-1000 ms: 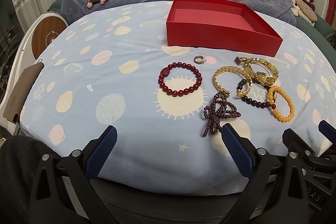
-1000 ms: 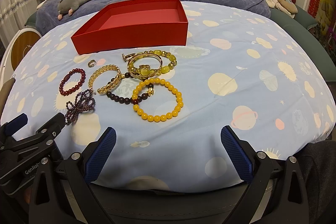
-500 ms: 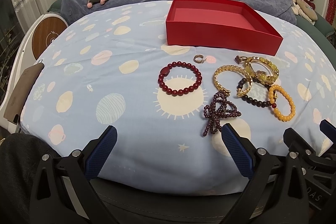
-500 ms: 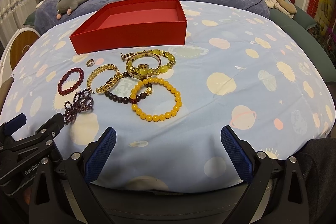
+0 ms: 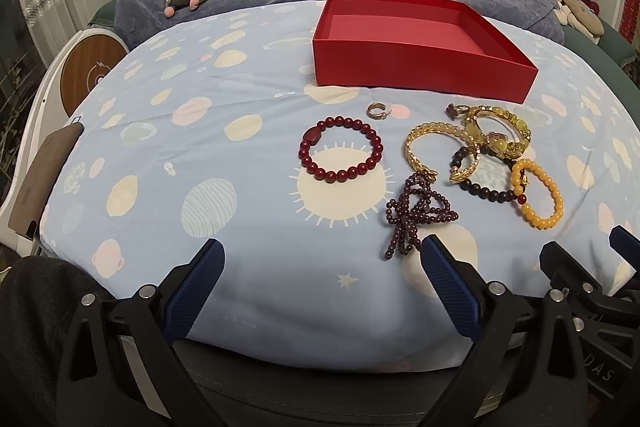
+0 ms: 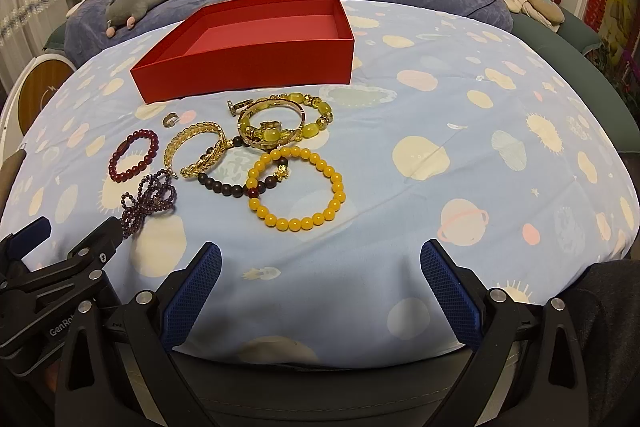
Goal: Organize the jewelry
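Bracelets (image 6: 296,187) lie just beyond both spread, empty hand-held grippers, left (image 5: 320,291) and right (image 6: 320,287).

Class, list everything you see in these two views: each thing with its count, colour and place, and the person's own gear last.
box: 1, red, open, far middle of bed
red bracelet: 1, dark red, left of the pile
ring: 1, silver, between box and red bracelet
gold bangle: 1, gold, pile centre
jade bracelet: 1, yellow-green, nearest box
dark beads: 1, black-brown, under bangle
yellow bracelet: 1, yellow, near right
purple beads: 1, purple, bunched, nearest
sheet: 1, blue, planets
left tongs: 1, blue pads, open
right tongs: 1, blue pads, open
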The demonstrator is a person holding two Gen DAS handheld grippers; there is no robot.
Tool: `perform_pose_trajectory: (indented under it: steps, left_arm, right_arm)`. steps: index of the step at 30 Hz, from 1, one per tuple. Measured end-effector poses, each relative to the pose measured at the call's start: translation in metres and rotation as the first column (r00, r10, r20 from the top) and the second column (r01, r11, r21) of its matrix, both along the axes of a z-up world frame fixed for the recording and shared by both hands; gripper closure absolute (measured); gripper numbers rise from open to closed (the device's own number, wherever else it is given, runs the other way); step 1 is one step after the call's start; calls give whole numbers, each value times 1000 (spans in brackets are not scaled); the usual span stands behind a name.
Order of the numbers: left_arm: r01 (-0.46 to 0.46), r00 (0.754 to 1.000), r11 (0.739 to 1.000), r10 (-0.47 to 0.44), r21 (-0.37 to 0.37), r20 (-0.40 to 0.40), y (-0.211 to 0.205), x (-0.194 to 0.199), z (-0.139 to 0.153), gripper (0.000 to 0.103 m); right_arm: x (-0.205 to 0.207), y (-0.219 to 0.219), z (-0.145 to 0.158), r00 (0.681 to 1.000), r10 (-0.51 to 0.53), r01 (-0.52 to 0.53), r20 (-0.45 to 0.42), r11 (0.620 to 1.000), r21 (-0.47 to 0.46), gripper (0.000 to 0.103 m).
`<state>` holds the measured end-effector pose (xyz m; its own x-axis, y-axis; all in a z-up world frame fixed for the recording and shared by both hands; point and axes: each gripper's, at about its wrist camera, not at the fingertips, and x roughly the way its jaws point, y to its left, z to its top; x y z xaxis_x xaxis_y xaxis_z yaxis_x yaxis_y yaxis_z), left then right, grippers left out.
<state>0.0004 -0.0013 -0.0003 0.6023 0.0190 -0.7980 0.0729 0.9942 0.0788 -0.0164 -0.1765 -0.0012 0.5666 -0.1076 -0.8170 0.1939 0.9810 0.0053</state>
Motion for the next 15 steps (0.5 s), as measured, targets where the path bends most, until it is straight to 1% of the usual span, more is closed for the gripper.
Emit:
perform_pose_trajectory:
  steps: [15]
  left_arm:
    - [0, 1000, 1000, 0, 0, 2, 1, -1, 1, 9]
  right_arm:
    - [0, 1, 0, 1000, 2, -2, 1, 1000, -1, 7]
